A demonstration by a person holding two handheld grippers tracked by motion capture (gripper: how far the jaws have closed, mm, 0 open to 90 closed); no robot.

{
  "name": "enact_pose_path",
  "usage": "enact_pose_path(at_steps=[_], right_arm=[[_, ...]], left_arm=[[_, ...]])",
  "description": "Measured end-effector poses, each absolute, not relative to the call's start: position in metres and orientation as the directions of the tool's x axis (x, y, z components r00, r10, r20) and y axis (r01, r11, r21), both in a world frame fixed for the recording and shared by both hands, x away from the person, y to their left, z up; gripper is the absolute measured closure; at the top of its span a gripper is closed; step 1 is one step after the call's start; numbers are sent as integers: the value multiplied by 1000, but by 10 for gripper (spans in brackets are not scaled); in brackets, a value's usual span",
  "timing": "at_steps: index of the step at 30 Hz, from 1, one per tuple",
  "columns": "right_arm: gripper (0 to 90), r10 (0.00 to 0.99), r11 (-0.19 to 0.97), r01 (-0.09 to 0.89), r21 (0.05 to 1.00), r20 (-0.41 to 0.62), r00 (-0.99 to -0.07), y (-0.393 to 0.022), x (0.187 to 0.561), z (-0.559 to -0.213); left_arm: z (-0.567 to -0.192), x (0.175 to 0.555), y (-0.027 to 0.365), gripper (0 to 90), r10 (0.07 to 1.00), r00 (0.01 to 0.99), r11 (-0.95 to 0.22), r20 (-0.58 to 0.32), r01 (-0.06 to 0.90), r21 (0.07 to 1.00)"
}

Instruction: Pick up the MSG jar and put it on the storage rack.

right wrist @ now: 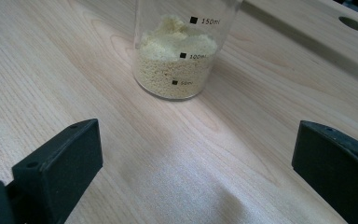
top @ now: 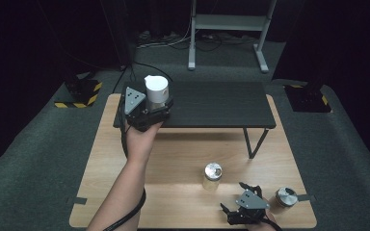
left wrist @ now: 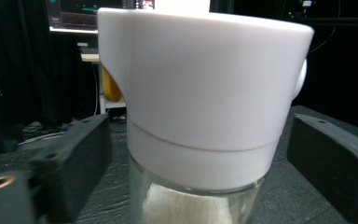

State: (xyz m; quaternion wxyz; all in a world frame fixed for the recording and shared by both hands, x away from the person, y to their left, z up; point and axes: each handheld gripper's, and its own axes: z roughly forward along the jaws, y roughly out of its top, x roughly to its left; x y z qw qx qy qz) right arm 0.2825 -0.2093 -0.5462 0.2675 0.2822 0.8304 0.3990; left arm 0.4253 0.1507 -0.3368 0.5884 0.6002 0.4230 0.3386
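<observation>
Left gripper at black shelf's left end, jaws either side of white-capped jar, gaps both sides, no grip. Metal-lidded jar of yellow granules mid-table. Right gripper near front edge, jaws wide, empty. Small metal jar just right.

Wooden table, black raised shelf, white-capped jar, glass jar, metal lid

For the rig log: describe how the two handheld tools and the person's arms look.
Both tools, left tool and right tool, are black with two blocky jaws and a grey three-cornered plate with holes on top. A black cable trails along the left forearm, which is bare, no sleeve.
</observation>
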Motion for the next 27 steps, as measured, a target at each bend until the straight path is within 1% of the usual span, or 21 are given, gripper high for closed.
enact_pose_path(at_steps=[2,5,9,27], right_arm=[[7,682,523,254,814,-220,-698,-209,282,-546],[7,680,525,252,813,-223,-698,-209,282,-546],[7,680,527,251,812,-226,-698,-209,282,-546],[7,677,532,248,810,-230,-699,-209,282,-546]], left_arm=[[-337,424,152,13,904,414,62,-103,110,992],[-337,420,152,2,903,420,54,-91,101,993],[-337,416,153,2,905,419,34,-72,98,995],[-343,392,167,2,912,406,12,-51,97,995]])
